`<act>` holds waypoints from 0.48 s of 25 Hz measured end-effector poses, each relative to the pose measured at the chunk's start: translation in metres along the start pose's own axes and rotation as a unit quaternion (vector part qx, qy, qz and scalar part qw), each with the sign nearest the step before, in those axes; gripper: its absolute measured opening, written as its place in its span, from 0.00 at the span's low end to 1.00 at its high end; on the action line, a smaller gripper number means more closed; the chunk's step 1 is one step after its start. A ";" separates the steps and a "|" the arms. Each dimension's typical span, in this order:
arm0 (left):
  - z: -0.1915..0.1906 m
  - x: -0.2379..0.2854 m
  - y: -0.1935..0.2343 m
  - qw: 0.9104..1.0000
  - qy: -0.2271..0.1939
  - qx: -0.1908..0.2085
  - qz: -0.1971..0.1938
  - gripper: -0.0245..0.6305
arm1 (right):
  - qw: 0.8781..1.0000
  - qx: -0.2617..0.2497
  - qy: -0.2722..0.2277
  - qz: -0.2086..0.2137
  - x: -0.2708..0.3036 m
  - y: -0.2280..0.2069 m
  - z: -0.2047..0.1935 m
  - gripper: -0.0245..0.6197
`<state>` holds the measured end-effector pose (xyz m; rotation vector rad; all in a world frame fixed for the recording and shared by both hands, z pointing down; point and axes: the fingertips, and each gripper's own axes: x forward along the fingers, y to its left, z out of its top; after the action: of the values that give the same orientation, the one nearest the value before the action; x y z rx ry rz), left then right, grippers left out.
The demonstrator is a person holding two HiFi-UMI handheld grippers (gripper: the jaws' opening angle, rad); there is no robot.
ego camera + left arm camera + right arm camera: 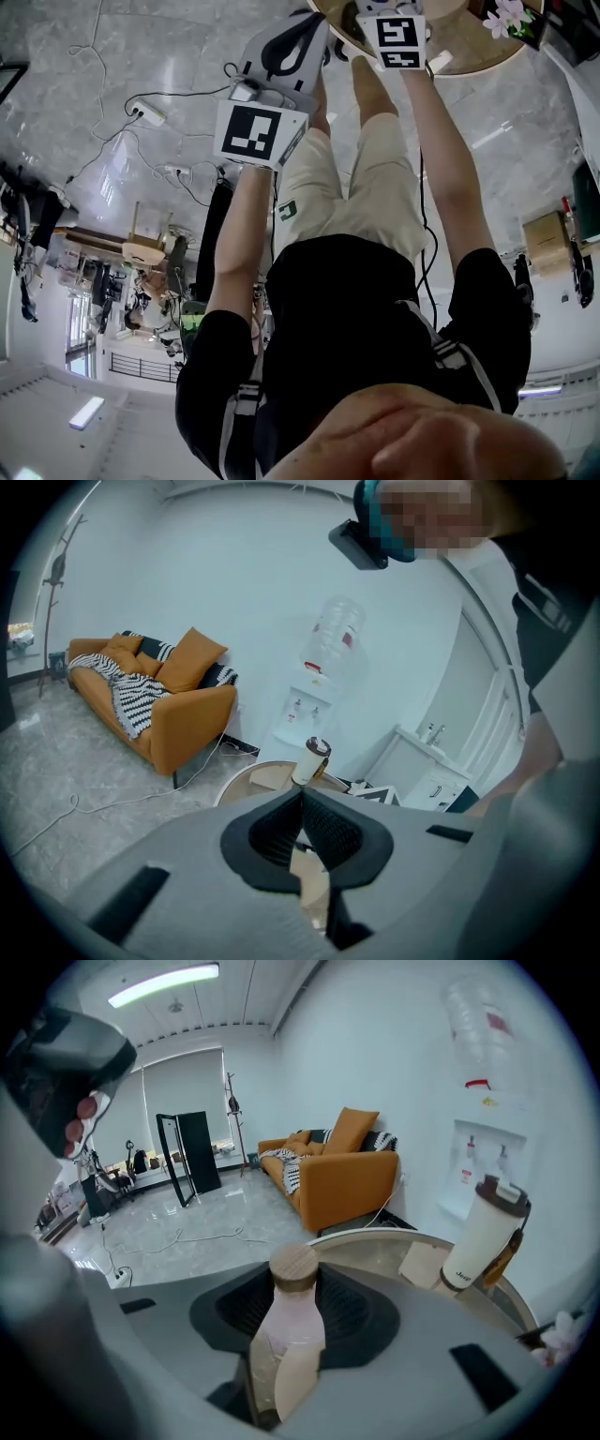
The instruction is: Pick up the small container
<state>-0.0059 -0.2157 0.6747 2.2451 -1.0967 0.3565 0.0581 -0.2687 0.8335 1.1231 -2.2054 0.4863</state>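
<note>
**Right claw clamped on the little bottle at the table's near edge**

Right gripper [292,1283] fills the bottom of its own view. Its two dark ribbed pads are pressed against the sides of the small container [289,1335], so the claw is clamped on it rather than just standing around it. The hold sits low on the body, under the shoulder. That looks deliberate, since the widest part gives the pads the most to bear on and the neck stays free.

The left gripper [301,794] is held out lower and to the side. Its jaws are together at the tips with nothing between them. My reading is that it is parked clear because one claw is enough for so small a thing.

The round table [380,1252] lies just ahead of the right claw, which reaches over its near rim. Farther back on it stands a tall white tumbler [483,1232], with a flat tan card [427,1265] just beside it. Both are well apart from the grasp, so a straight lift should not catch either.

The container stands upright, pale pink above and cream below. Its wooden lid [294,1265] pokes up above the pads. Its base is hidden by the jaws, so I cannot tell whether it has left the table.
</note>
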 end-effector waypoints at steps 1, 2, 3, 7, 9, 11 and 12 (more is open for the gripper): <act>0.002 -0.002 -0.002 1.000 -0.002 -0.006 -0.002 0.07 | 1.000 0.002 -0.007 -0.003 -0.008 0.001 0.012 0.26; 0.005 -0.004 -0.005 1.000 -0.003 -0.009 -0.005 0.07 | 1.000 0.005 -0.014 -0.004 -0.018 0.002 0.025 0.26; 0.009 -0.006 -0.007 1.000 -0.006 -0.008 -0.007 0.07 | 1.000 0.009 -0.023 -0.004 -0.027 0.003 0.039 0.26; 0.036 -0.023 -0.012 1.000 -0.022 0.001 -0.006 0.07 | 0.998 0.013 -0.055 -0.005 -0.067 0.011 0.101 0.26; 0.055 -0.037 -0.018 1.000 -0.030 0.004 -0.003 0.07 | 0.998 0.013 -0.066 -0.001 -0.093 0.015 0.130 0.26; 0.077 -0.051 -0.028 0.999 -0.041 0.008 -0.001 0.07 | 0.997 0.009 -0.080 0.003 -0.120 0.017 0.158 0.26; 0.087 -0.058 -0.033 0.999 -0.047 0.009 -0.001 0.07 | 0.996 0.007 -0.086 0.004 -0.132 0.019 0.172 0.26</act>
<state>-0.0186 -0.2187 0.5656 2.2984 -1.1436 0.2638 0.0420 -0.2762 0.6161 1.2047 -2.3582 0.4217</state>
